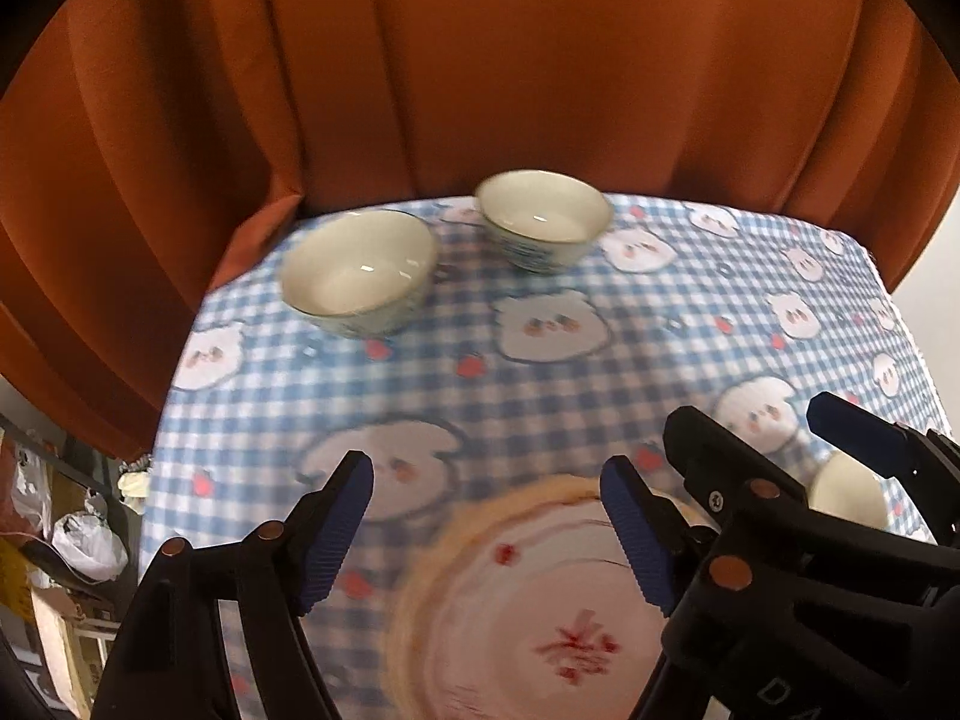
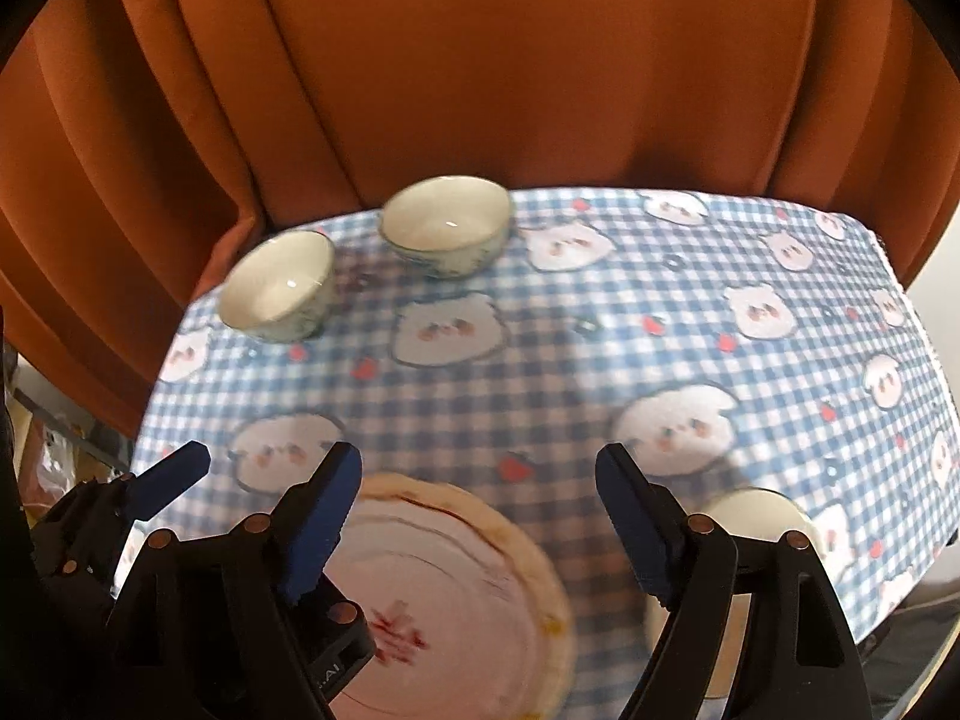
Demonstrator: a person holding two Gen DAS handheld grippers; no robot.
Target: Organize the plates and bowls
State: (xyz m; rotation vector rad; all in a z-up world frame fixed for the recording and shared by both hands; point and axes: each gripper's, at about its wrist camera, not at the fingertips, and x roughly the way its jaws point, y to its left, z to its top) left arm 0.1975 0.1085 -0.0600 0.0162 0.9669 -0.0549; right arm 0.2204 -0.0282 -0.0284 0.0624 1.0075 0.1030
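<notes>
Two cream bowls with blue patterned outsides stand at the far side of the table: a left bowl (image 1: 360, 270) (image 2: 279, 285) and a right bowl (image 1: 543, 219) (image 2: 447, 225). A pink plate with red flower print and a yellowish rim (image 1: 540, 612) (image 2: 456, 594) lies at the near edge. A third cream bowl (image 1: 849, 492) (image 2: 759, 516) sits near right, partly hidden. My left gripper (image 1: 489, 525) is open and empty above the plate's far left rim. My right gripper (image 2: 480, 519) is open and empty, between the plate and the near bowl.
A blue checked tablecloth with white bear faces (image 1: 540, 390) covers the table. An orange curtain (image 1: 480, 60) hangs right behind it. Clutter and bags (image 1: 72, 540) lie on the floor at the left. The table's right edge (image 2: 924, 324) drops off.
</notes>
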